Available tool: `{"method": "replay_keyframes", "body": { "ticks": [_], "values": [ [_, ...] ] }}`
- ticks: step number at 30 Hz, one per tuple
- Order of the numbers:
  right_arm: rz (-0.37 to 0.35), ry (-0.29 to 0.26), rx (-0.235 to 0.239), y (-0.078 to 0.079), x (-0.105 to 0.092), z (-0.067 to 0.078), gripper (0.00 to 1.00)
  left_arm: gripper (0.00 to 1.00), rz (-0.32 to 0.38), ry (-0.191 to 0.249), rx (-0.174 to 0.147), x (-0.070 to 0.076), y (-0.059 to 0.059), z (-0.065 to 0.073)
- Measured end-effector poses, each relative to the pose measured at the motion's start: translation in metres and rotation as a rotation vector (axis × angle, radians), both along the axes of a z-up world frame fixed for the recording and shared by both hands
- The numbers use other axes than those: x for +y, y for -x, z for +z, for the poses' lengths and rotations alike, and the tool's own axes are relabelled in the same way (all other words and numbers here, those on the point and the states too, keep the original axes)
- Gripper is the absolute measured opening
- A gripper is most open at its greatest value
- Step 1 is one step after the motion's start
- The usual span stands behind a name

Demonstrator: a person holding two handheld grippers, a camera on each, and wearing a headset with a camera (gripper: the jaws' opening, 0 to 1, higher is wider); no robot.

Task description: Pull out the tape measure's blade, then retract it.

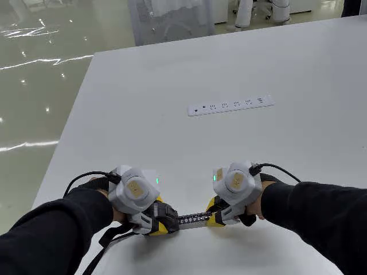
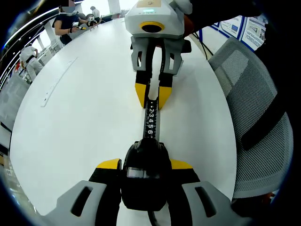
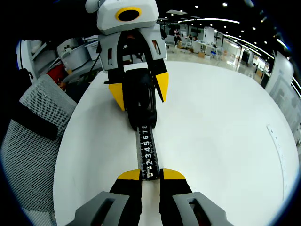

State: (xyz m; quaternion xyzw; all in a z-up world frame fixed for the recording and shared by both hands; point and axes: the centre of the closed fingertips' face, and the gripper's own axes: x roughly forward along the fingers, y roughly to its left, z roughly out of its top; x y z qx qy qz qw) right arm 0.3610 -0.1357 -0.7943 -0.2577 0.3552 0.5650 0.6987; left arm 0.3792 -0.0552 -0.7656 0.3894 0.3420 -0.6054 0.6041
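Left gripper (image 2: 146, 165) has its yellow-tipped jaws pressed in against both sides of the black tape measure (image 2: 146, 181), gripping the case firmly between them. In the head view the case sits low over the near edge of the white table (image 1: 172, 114), close in front of the person, whose dark sleeves come in from both lower corners.

Facing it, the right gripper (image 3: 150, 175) has its jaws drawn almost together, with only a narrow slot between the yellow tips. The free end of the blade (image 3: 146, 150) is pinched in that slot. The blade is black with white numerals and runs straight from the mouth of the case to the right gripper. A short stretch is out, and the numerals up to about 8 can be read in the right gripper view. The two grippers are near each other and point at one another, with the blade between them, just above or on the tabletop; which of the two I cannot tell.

Farther back on the table lies a white power strip (image 1: 230, 105), well apart from the grippers. A grey mesh chair (image 2: 254, 117) stands beside the table.
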Motion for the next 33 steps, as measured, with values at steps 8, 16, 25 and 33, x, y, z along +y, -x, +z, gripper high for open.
{"method": "replay_keyframes", "body": {
  "ticks": [8, 16, 25, 33],
  "values": [
    [-0.001, 0.007, -0.001, 0.002, -0.005, 0.0, 0.08, 0.32, -0.001, -0.001, -0.002, 0.0, 0.0, 0.0],
    [-0.01, 0.011, 0.005, 0.003, -0.012, 0.0, 0.08, 0.32, -0.003, -0.003, -0.002, 0.0, 0.0, 0.0],
    [-0.011, 0.016, 0.007, 0.003, -0.018, -0.002, 0.08, 0.32, -0.001, -0.003, -0.003, 0.0, 0.0, 0.0],
    [-0.019, 0.017, 0.011, 0.003, -0.023, -0.003, 0.08, 0.32, -0.002, -0.004, -0.002, 0.0, 0.0, -0.001]
  ]
}}
